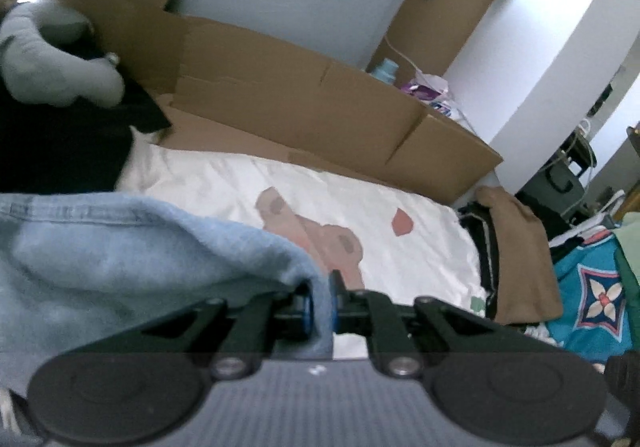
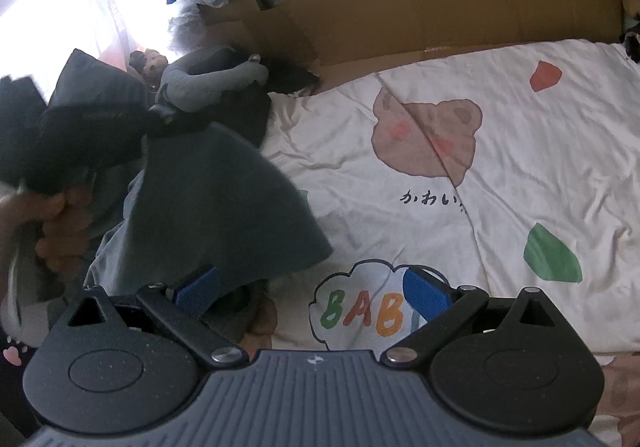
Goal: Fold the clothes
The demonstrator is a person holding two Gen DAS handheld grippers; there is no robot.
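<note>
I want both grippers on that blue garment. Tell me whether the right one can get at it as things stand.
Probably yes. The right gripper is open and empty, and the blue garment hangs beside its left finger with nothing between.

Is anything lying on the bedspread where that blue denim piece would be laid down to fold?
Nothing visible does. The left gripper is shut on the blue denim garment, and the white bear-print bedspread ahead of it is bare. The brown folded garment lies off at its far edge, and the cardboard stands behind.
</note>
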